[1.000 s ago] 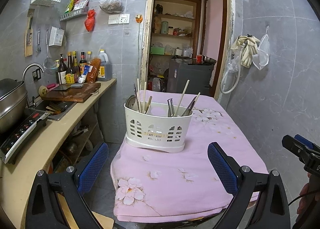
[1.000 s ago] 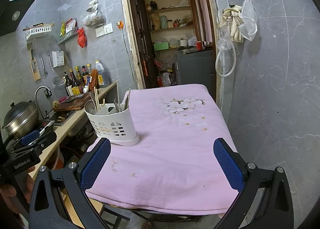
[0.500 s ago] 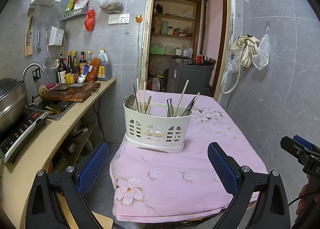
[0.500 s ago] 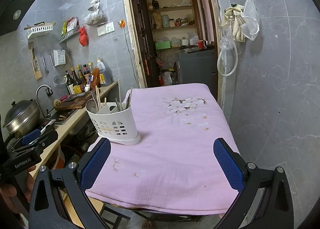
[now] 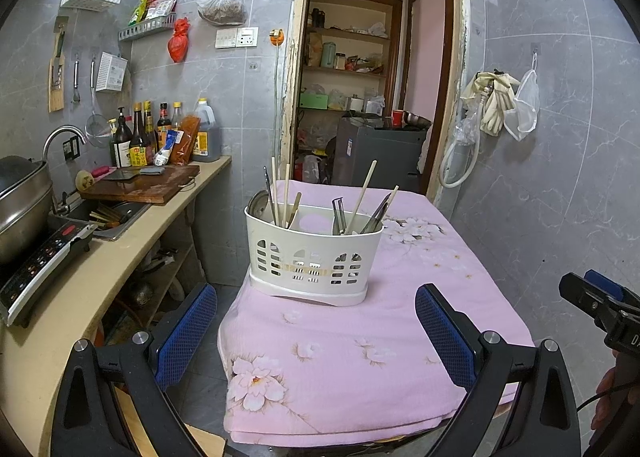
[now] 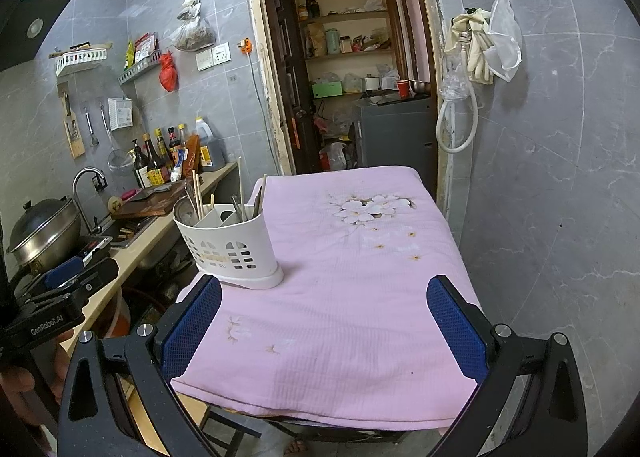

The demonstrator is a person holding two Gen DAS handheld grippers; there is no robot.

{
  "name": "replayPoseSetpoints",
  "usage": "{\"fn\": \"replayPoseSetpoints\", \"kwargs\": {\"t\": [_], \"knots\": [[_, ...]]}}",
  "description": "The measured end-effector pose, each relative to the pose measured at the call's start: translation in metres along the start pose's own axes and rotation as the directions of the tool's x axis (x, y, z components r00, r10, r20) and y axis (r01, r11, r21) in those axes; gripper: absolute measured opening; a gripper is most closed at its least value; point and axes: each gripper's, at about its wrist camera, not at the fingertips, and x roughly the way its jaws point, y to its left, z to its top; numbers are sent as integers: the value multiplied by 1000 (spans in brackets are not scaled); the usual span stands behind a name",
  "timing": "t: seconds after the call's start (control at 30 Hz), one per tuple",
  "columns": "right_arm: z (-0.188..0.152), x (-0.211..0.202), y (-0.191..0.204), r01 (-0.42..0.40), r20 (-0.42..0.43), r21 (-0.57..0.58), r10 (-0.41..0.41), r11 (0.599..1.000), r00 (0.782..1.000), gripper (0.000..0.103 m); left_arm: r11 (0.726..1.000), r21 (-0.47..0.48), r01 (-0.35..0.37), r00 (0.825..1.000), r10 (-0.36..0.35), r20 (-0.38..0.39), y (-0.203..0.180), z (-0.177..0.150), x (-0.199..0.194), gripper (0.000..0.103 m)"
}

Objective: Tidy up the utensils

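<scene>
A white slotted utensil caddy [image 5: 312,257] stands on the pink flowered tablecloth [image 5: 360,337], near its left side. Chopsticks [image 5: 362,195], metal tongs [image 5: 339,215] and a metal spoon [image 5: 256,203] stick up out of it. In the right wrist view the utensil caddy [image 6: 230,245] sits at the table's left edge. My left gripper [image 5: 316,333] is open in front of the caddy, above the table's near edge, with nothing between its blue pads. My right gripper [image 6: 326,331] is open too, empty, over the near right part of the cloth [image 6: 352,297].
A counter [image 5: 92,277] runs along the left with an induction cooker [image 5: 40,261], a steel pot [image 5: 20,205], a sink, a cutting board [image 5: 140,185] and bottles [image 5: 144,133]. An open doorway [image 5: 360,97] lies behind the table. A grey tiled wall [image 5: 560,177] closes the right side.
Both grippers have drifted slightly; the caddy sits a little nearer the middle in the right wrist view. Both stay open and empty.
</scene>
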Motion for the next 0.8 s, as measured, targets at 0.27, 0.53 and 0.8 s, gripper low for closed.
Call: {"fn": "replayPoseSetpoints", "kwargs": {"t": [0.27, 0.53, 0.8], "knots": [[0, 3, 0, 0, -4, 4, 0, 1000, 1000, 101, 1000, -1, 2, 1000, -2, -1, 0, 0, 0, 100], [0, 4, -1, 1, -7, 3, -1, 1000, 1000, 101, 1000, -3, 2, 1000, -2, -4, 1, 0, 2, 100], [0, 10, 1, 5, -21, 9, -4, 1000, 1000, 101, 999, -19, -30, 999, 31, 13, 6, -1, 6, 100]]}}
